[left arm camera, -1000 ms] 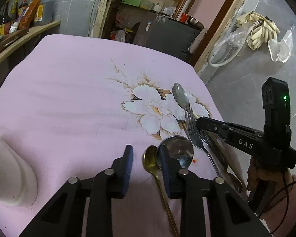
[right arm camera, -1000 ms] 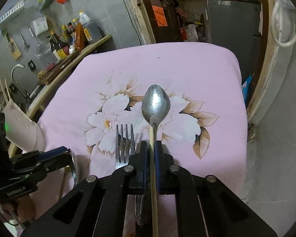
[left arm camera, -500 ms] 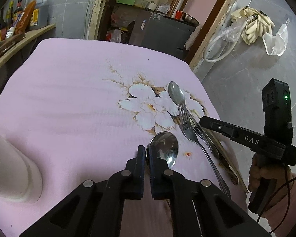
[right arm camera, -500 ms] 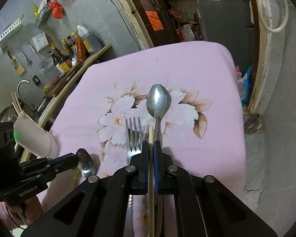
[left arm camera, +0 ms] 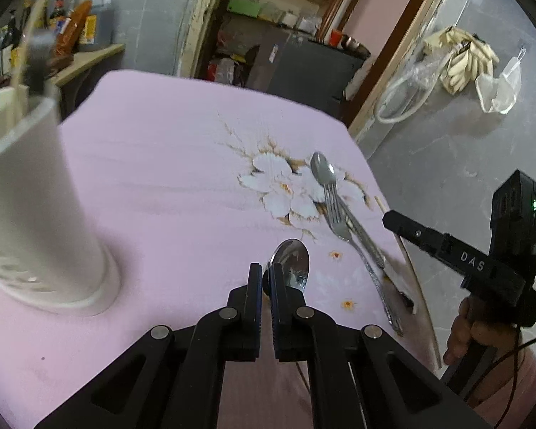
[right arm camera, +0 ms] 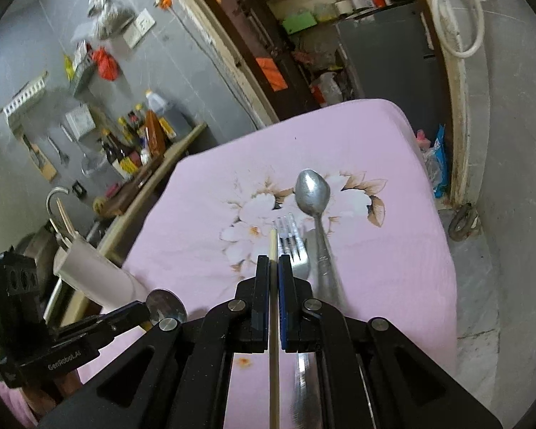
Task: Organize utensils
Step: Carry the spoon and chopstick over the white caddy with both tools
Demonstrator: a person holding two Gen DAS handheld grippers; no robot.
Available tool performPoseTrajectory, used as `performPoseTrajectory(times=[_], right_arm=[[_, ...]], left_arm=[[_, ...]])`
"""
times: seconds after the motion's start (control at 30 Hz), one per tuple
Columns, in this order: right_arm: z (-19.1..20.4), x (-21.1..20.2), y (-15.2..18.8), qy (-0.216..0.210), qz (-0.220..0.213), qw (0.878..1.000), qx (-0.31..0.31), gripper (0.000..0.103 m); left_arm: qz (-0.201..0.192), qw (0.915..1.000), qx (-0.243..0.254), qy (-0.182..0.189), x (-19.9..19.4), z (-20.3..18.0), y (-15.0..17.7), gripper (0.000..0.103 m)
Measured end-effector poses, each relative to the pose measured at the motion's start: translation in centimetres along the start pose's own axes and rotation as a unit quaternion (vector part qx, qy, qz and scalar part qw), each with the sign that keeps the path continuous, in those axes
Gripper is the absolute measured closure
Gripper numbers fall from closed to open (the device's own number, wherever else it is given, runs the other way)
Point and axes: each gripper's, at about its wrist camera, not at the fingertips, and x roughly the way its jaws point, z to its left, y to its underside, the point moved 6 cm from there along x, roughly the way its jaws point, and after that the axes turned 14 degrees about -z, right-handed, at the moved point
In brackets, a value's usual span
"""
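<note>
A: Kitchen table, covered by a pink cloth [left arm camera: 168,186] printed with white flowers. What is shown at the left of the left wrist view?

B: A white holder [left arm camera: 35,207] is seen upright on the cloth at the left edge, blurred, with pale sticks rising from its top. At lower centre the left gripper [left arm camera: 264,282] is seen with its pads pressed together on the neck of a round steel spoon [left arm camera: 292,264], whose bowl shows just beyond the fingertips. Whether the spoon is clear of the cloth cannot be told.

A: And further right?

B: A fork [left arm camera: 343,228] and a long spoon [left arm camera: 323,173] are laid side by side on the flower print, touching, handles towards the lower right. At the right edge the right gripper [left arm camera: 387,218] is held by a hand [left arm camera: 468,336], with a pale chopstick [left arm camera: 411,268] running through it.

A: What is given in the right wrist view?

B: At lower left the left gripper [right arm camera: 144,309] is seen with the round steel spoon [right arm camera: 166,307] at its tip, the white holder [right arm camera: 96,279] just behind it. At centre the right gripper [right arm camera: 274,262] is pinched on the chopstick [right arm camera: 273,246], which pokes out past the fingertips. Just right of it the fork [right arm camera: 291,239] and the long spoon [right arm camera: 312,191] are seen lying on the cloth [right arm camera: 393,257].
</note>
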Motion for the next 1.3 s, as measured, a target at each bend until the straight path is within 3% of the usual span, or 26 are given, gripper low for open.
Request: performPoseTrajectory(times=[0.43,0.63,0.9,1.13,1.3], right_arm=[[3.8,-3.9,0.2,0.009,-0.063,0.998,0.024,0.099],[6.7,-6.0,-1.3,-0.01,-0.126,0.991,0.037,0.099],[13.8,-7.0,-4.2,-0.04,-0.214,0.976,0.024,0.099],[21.2,-6.1,-5.8,-0.072,-0.249,0.966,0.0,0.099],[25.6,-4.3,-6.4,-0.093,-0.266,0.959,-0.007,0.099]], left_arm=[[-0.058,0.9971,0.041,0.028,-5.5,-0.3,-2.9,0.099],[-0.087,0.9944,0.047,0.038,-8.0,0.0,-4.8,0.099],[-0.141,0.9877,0.056,0.039,-12.5,2.0,-9.3,0.099],[-0.176,0.9825,0.056,0.026,-16.6,5.6,-13.1,0.099],[-0.205,0.9764,0.067,-0.003,-19.4,8.9,-15.8,0.099]])
